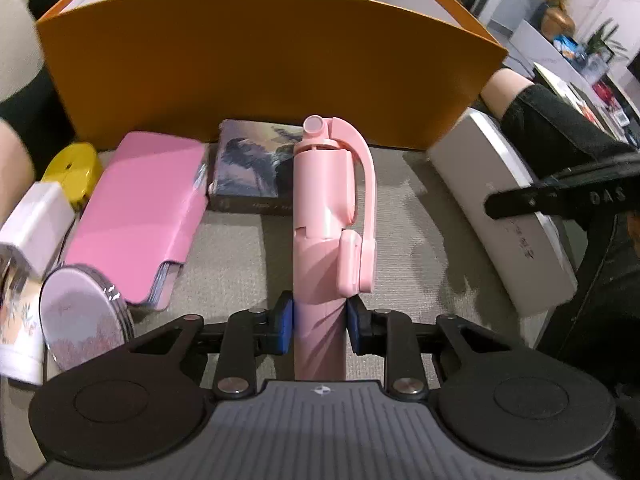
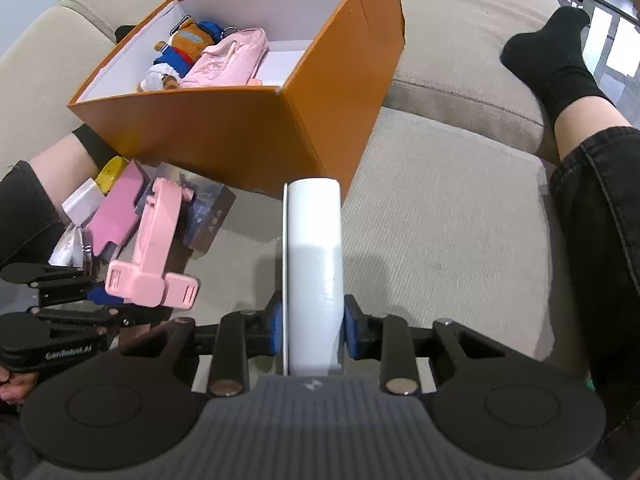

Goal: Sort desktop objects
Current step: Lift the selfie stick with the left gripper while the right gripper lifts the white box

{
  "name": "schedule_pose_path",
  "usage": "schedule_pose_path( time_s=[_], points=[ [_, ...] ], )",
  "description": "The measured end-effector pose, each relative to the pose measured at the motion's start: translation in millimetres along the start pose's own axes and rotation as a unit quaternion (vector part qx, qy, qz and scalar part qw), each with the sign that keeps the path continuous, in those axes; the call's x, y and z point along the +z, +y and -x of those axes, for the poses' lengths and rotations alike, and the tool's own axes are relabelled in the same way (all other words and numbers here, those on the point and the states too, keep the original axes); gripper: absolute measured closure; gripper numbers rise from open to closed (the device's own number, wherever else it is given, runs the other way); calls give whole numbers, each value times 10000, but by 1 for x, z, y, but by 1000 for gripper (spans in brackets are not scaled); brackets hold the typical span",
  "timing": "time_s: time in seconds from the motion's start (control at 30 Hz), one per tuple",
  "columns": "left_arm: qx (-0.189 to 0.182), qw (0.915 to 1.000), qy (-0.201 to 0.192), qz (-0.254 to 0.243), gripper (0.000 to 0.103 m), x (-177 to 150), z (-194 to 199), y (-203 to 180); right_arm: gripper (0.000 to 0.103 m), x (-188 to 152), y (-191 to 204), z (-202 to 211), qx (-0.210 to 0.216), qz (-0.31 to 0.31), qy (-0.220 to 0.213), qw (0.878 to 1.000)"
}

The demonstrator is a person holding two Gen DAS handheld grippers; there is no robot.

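Observation:
My left gripper [image 1: 320,320] is shut on a pink selfie stick [image 1: 328,208] and holds it above the beige cushion, in front of the orange box [image 1: 240,64]. The stick also shows in the right wrist view [image 2: 154,236]. My right gripper [image 2: 312,326] is shut on a long white box [image 2: 314,264], held edge-on; it shows in the left wrist view [image 1: 504,208] at the right. The orange box [image 2: 256,128] is open and holds a plush bear [image 2: 180,52] and a pink pouch [image 2: 228,60].
By the box wall lie a pink wallet [image 1: 140,216], a dark picture box [image 1: 252,172], a yellow round case [image 1: 74,168], a white block [image 1: 36,220] and a round mirror [image 1: 82,316]. A person's legs in black socks [image 2: 560,60] rest at both sides.

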State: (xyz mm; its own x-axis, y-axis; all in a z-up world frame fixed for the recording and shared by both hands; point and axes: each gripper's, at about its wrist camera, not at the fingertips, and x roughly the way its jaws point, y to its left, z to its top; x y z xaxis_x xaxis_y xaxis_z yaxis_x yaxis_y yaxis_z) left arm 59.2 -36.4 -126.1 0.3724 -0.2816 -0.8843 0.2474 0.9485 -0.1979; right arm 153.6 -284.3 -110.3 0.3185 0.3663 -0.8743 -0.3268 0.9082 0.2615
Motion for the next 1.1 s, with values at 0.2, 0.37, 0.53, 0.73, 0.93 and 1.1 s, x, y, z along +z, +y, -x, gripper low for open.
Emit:
schedule_pose_path(
  time_s=[0.2,0.37,0.53,0.73,0.93,1.1],
  points=[
    [-117,9996,-93,257,73,-3,11,7,72,-6,8,16,139,13,-145,9998],
    [-135,9988,-291,374,73,-3,27,12,72,-8,20,35,350,111,-238,9990],
    [-323,9965,-596,488,73,-1,57,16,72,-4,35,67,641,185,-502,9965],
    [-383,9933,-1037,338,73,22,94,10,72,31,55,101,803,252,-1073,9907],
    [-552,9889,-1364,203,73,68,120,8,72,93,58,104,527,-56,-1573,9861],
    [-537,9842,-1685,31,73,120,137,14,72,149,59,67,125,-327,-1564,9871]
  ],
)
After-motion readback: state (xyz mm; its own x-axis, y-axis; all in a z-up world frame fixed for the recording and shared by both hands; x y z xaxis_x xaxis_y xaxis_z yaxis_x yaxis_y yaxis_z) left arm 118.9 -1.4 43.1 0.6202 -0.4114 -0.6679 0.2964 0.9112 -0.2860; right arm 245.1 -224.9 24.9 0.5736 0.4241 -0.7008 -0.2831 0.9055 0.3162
